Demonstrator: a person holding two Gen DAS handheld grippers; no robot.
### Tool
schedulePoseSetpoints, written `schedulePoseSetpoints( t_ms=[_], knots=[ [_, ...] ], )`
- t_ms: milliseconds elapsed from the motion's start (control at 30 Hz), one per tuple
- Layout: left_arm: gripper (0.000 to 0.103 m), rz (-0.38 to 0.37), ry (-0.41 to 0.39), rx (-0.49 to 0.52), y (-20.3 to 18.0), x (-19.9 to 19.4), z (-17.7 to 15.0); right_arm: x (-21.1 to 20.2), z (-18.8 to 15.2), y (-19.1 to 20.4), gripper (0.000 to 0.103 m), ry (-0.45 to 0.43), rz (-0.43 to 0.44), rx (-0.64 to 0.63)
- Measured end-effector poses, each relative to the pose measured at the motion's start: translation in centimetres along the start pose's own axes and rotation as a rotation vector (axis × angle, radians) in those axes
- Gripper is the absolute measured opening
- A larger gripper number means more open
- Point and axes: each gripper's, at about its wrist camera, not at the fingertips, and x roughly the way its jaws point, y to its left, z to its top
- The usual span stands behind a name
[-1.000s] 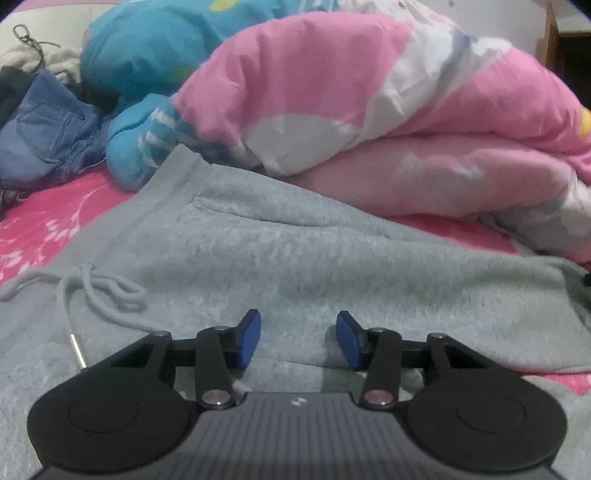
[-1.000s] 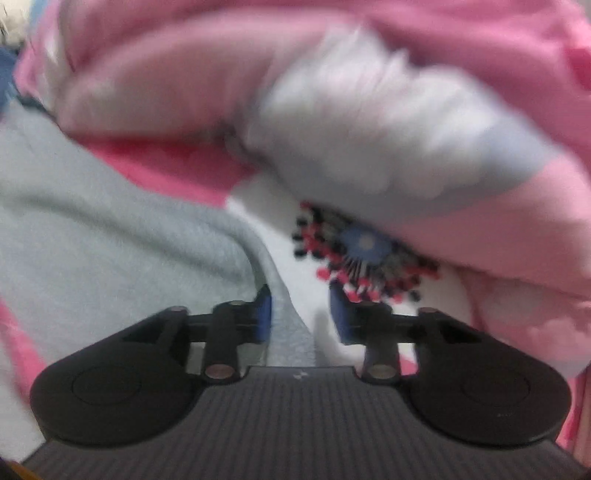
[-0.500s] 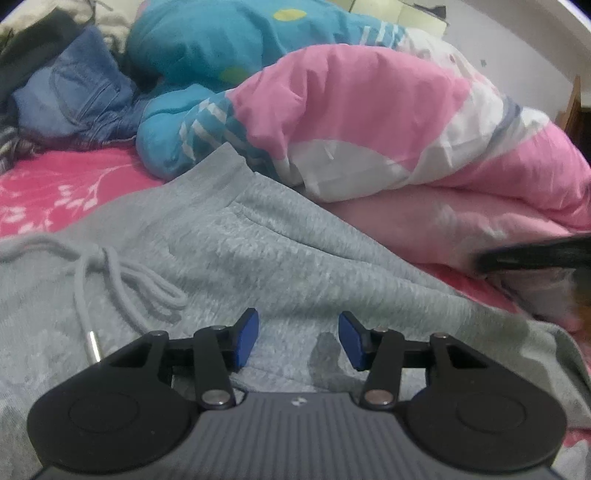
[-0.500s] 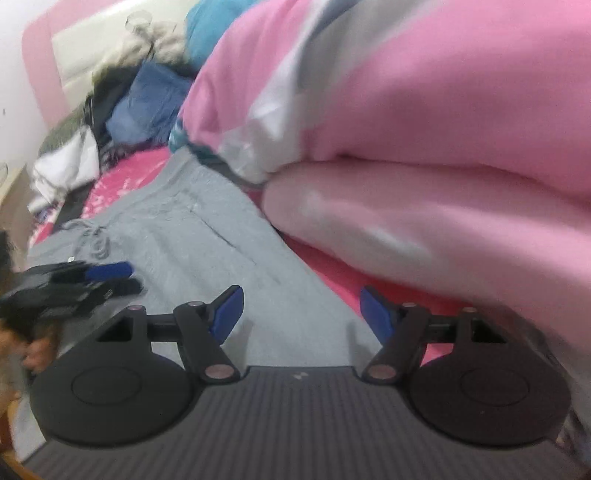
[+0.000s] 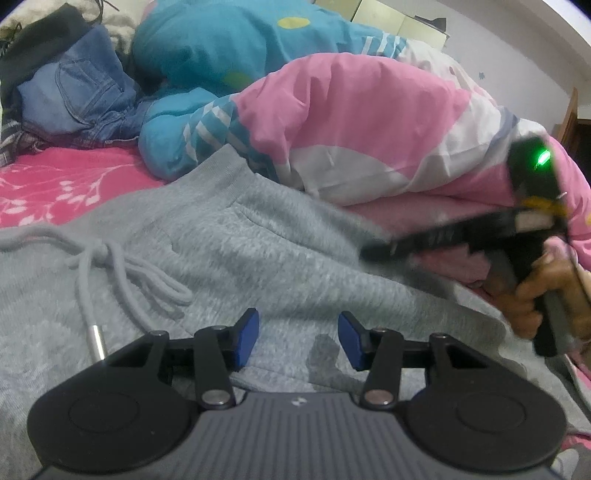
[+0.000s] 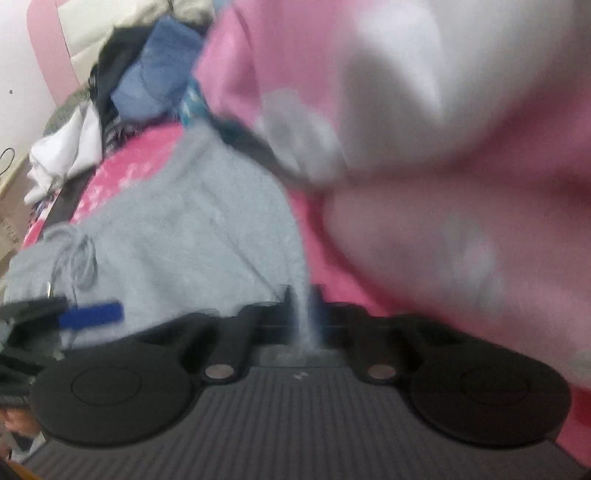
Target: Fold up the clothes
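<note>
Grey sweatpants (image 6: pixel 192 229) pinched, right claw (image 6: pixel 303 306) blurred.

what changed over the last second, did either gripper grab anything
The right gripper swung in from the pink quilt to the edge of the grey fleece sweatpants, and its jaws have just closed on that edge. The left gripper kept its jaws apart over the sweatpants, holding nothing. Its view shifted slightly.

A pink-and-white duvet (image 5: pixel 351 122) lies bunched on the pink floral bedsheet (image 5: pixel 62 181), a turquoise quilt (image 5: pixel 229 48) behind it, near the pink-and-cream headboard (image 6: pixel 70 33).
</note>
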Motion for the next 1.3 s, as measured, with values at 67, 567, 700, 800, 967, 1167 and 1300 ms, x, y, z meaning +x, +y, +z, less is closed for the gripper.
schedulePoseSetpoints(
  t_ms=[67, 567, 700, 800, 967, 1167, 1300],
  knots=[
    [0.044, 0.016, -0.006, -0.002, 0.0, -0.1, 0.0, -1.2, 0.7, 2.1, 0.004, -0.106, -0.098, -0.124],
    [0.044, 0.025, -0.003, -0.01, 0.2, 0.0, 0.1, -4.8, -0.6, 7.5, 0.054, -0.369, -0.452, -0.494],
    [0.044, 0.021, -0.006, -0.017, 0.3, 0.0, 0.0, -3.9, 1.4, 8.2, 0.047, -0.276, -0.166, -0.394],
    [0.044, 0.017, -0.008, -0.021, 0.4, 0.0, -0.1, 1.2, 2.9, 7.7, 0.033, -0.118, -0.023, -0.325],
    [0.044, 0.014, -0.01, -0.025, 0.5, 0.1, -0.1, 8.3, 5.2, 4.3, 0.026, -0.112, -0.066, -0.094],
    [0.044, 0.012, -0.007, -0.025, 0.5, 0.1, -0.1, 1.5, 5.5, 1.3, 0.027, -0.22, -0.075, 0.059],
    [0.044, 0.011, -0.006, -0.025, 0.4, 0.0, 0.0, -10.7, 2.1, -3.4, 0.039, -0.286, -0.075, 0.183]
  ],
)
